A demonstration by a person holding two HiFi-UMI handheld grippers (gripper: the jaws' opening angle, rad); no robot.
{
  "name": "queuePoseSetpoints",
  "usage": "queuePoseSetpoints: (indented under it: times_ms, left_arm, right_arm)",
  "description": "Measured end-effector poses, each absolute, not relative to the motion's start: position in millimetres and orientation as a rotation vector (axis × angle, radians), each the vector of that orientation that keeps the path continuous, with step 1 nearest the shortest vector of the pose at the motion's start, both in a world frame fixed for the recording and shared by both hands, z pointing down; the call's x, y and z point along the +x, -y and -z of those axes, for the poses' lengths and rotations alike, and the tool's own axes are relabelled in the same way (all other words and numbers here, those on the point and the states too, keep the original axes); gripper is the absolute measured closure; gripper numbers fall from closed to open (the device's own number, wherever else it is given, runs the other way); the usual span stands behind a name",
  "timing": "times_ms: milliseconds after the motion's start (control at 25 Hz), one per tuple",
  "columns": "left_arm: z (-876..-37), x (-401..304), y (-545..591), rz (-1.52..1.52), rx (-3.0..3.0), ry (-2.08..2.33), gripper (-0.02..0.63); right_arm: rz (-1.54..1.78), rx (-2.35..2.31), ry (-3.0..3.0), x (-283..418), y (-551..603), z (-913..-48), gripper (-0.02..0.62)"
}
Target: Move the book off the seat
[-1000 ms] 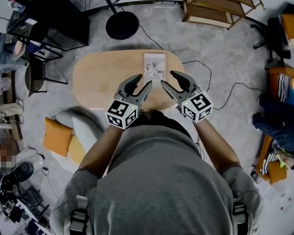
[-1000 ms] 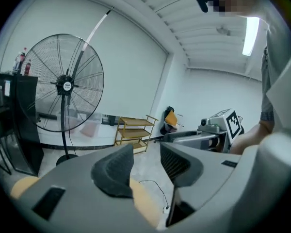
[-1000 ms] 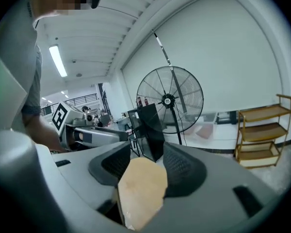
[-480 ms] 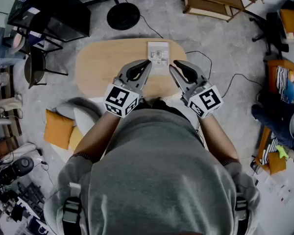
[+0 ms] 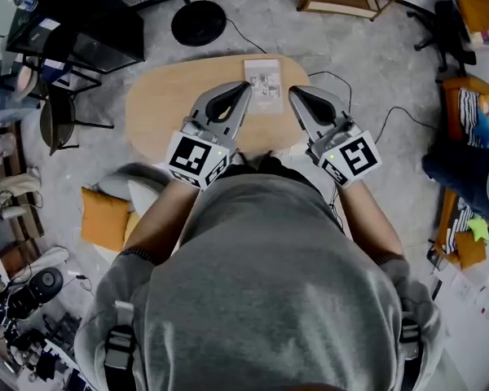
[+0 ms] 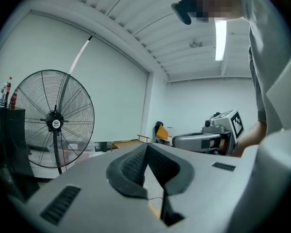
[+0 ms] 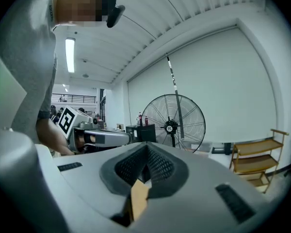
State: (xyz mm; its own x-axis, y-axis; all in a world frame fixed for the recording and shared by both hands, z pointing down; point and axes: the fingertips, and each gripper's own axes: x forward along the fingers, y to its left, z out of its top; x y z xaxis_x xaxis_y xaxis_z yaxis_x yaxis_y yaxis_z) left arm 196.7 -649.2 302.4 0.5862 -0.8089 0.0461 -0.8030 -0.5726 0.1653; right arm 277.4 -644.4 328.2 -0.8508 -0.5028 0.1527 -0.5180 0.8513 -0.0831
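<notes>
- Head view: the book [image 5: 263, 83] lies flat, cover up, at the far edge of the oval wooden top [image 5: 167, 108]. Its long axis runs straight away from the person, with one short edge near and one far, and it sits almost square to the top.
- Its pale cover carries small grey pictures and lines of print, all too small to read.
- The left gripper [image 5: 244, 88] and the right gripper [image 5: 293, 93] are held side by side over the top. Their tips slant in towards each other, and in the picture the book sits between the tips. Neither gripper holds it.
- The marker cubes [image 5: 196, 159] show only black-and-white square patterns, no letters.
- Left gripper view: this gripper's jaws have just been closing and stand pressed together. The ribbed black pads meet with nothing between them.
- It looks out level across the room, with a floor fan [image 6: 53, 122] at the left. The fan's hub bears a round label that is too small to read.
- The right gripper shows at the right, and one patterned face of its cube is in sight.
- Right gripper view: these jaws have also just been closing and are pressed together, with nothing pinched between the pads.
- The same floor fan stands straight ahead, a wooden shelf [image 7: 254, 161] stands to its right, and the left gripper with its cube shows at the left.
</notes>
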Motion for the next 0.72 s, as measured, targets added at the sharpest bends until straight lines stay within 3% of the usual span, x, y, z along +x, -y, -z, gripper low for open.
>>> queuePoseSetpoints:
  times_ms: [720]
  left_arm:
    - [-301, 188, 650, 0.021, 2.663, 1.368, 0.591]
  right_arm:
    - [-0.170, 0.846, 2.907, 272, 646, -320, 0.589]
